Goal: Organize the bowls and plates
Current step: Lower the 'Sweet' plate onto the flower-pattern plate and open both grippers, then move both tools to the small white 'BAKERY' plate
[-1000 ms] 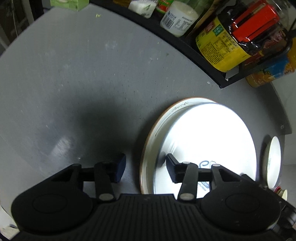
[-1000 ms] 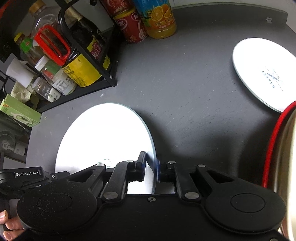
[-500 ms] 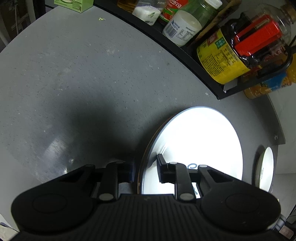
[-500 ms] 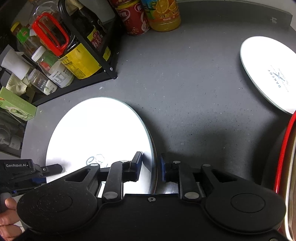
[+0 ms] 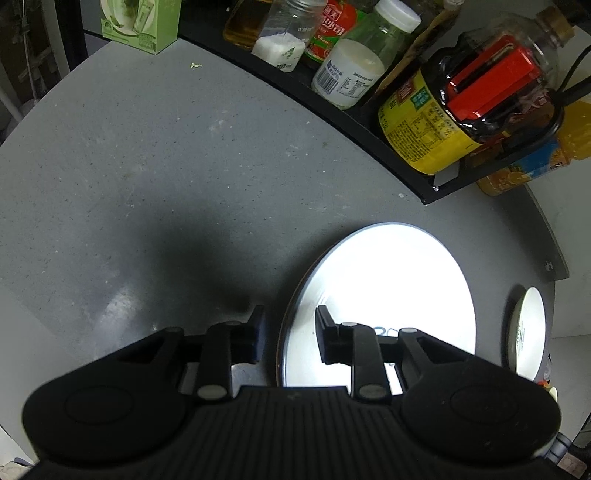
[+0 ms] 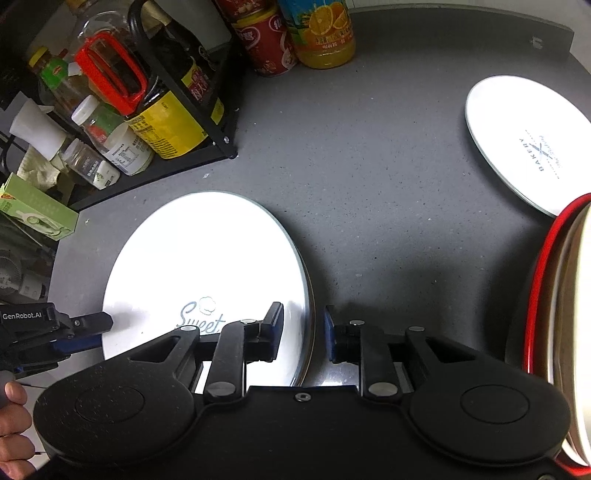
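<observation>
A white plate printed "Sweet" lies on the grey counter. My left gripper straddles its left rim, one pad outside and one over the plate. Its jaws are opening, with gaps showing on both sides of the rim. My right gripper straddles the opposite rim. Those jaws are opening too, and neither pad presses the edge. The left gripper also shows in the right wrist view, held by a hand. A second white plate marked "BAKERY" lies far right.
A black wire rack of bottles and jars lines the back. A juice bottle and a red can stand beside it. Red-rimmed stacked dishes sit at the right edge. A green carton stands at the far left.
The right gripper's jaws, shut on the plate's rim a second ago, have parted from it. The left jaws narrowed around the other rim. The plate has settled flatter on the counter.
</observation>
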A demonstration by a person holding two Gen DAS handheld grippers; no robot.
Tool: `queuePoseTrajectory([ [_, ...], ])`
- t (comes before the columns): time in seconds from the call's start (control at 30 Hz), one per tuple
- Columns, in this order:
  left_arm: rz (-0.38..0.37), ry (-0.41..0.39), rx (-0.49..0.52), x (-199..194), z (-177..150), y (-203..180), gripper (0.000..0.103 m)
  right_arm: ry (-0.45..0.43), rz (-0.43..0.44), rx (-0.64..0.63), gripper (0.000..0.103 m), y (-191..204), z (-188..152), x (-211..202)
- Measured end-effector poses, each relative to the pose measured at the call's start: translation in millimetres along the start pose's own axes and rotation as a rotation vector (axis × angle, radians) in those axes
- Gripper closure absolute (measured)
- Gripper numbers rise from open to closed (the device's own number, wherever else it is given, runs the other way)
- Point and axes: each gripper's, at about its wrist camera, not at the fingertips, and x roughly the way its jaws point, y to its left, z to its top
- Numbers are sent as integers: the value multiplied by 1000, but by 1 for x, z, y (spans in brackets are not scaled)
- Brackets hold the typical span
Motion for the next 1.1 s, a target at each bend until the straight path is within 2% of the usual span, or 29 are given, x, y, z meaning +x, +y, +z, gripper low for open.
queuePoseTrajectory([
  [0.03, -2, 0, 1, -2, -1, 0, 77, -3, -3, -2, 77, 2, 0, -2],
  [0.1, -10, 0, 8, -5, -2, -2, 74, -17, -13, -7, 64, 5, 0, -7],
  [0.13, -10, 1, 11, -5, -3, -3, 70, -32, -19, -15, 51, 7, 0, -10],
  [0.17, -6, 1, 14, -6, -3, -4, 68, -44, -27, -25, 44, 9, 0, -13],
  [0.3, 3, -3, 33, -9, -4, -10, 51, -73, -26, -43, 43, 15, 2, -22],
  [0.4, 12, -14, 60, -15, -5, -16, 41, -94, -20, -53, 38, 17, 2, -30],
  [0.47, 6, -33, 90, -21, -6, -21, 36, -112, -15, -62, 22, 18, 0, -37],
  [0.5, 3, -44, 106, -25, -7, -24, 31, -123, -13, -64, 19, 18, -1, -39],
  [0.63, -2, -69, 171, -37, -12, -36, 16, -147, -17, -55, 15, 14, -6, -51],
  [0.77, 5, -65, 236, -44, -20, -51, 14, -177, -34, -57, 8, 8, -12, -65],
  [1.1, 10, -69, 347, -59, -40, -80, 13, -263, -27, -28, 7, -10, -18, -92],
])
